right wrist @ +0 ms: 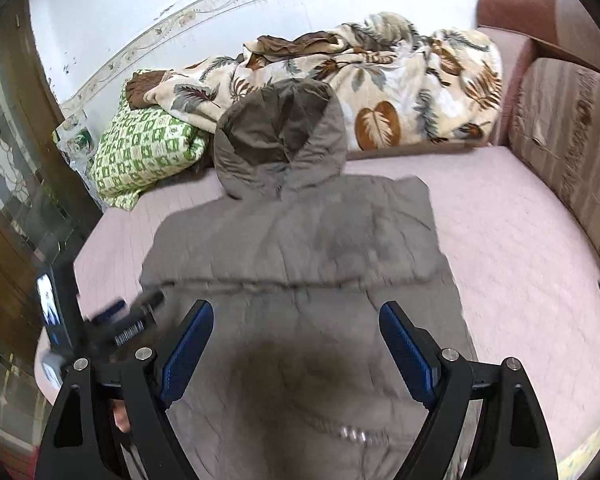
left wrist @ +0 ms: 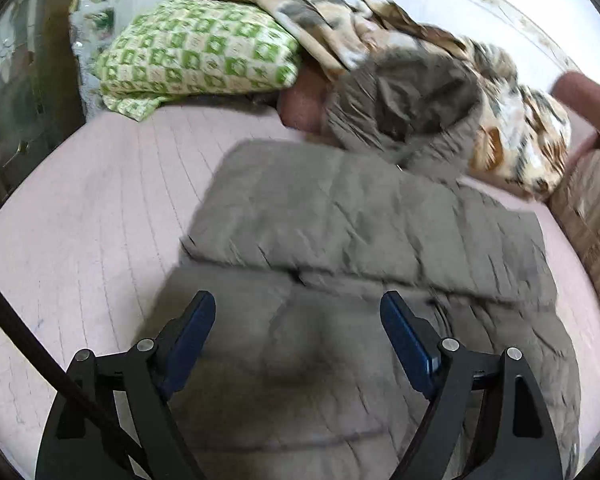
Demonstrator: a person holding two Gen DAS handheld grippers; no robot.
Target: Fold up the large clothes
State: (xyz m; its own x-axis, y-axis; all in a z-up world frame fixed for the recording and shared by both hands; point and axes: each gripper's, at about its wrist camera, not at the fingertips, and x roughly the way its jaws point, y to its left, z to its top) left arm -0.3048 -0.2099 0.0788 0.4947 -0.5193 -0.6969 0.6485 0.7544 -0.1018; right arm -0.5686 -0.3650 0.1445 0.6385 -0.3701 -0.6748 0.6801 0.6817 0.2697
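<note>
1. Underneath everything lies a bed (right wrist: 500, 248) covered in a pale pink quilted sheet, with a white wall (right wrist: 112, 16) carrying a floral border strip along its far edge.
2. At the bed's right end stands a padded reddish-pink headboard (right wrist: 512, 12), and a striped beige cushion (right wrist: 572, 144) lines the right edge.
3. Along the far edge, a leaf-print blanket (right wrist: 400, 80) is heaped up, with a green-and-white checked pillow (right wrist: 140, 152) at the far left corner, touching it.
4. Beyond the bed's left edge is a dark wooden door with patterned glass (right wrist: 8, 168).
5. Spread flat over the middle of the bed is a grey-brown quilted hooded coat (right wrist: 300, 248); its hood (right wrist: 280, 140) points to the far edge and rests against the blanket.
6. Over the coat's near part hovers the left tool (left wrist: 298, 332), jaws spread wide, holding nothing.
7. Likewise, the right tool (right wrist: 296, 336) is wide open above the coat and grips nothing; a blurred left tool shows near the bed's left edge.
</note>
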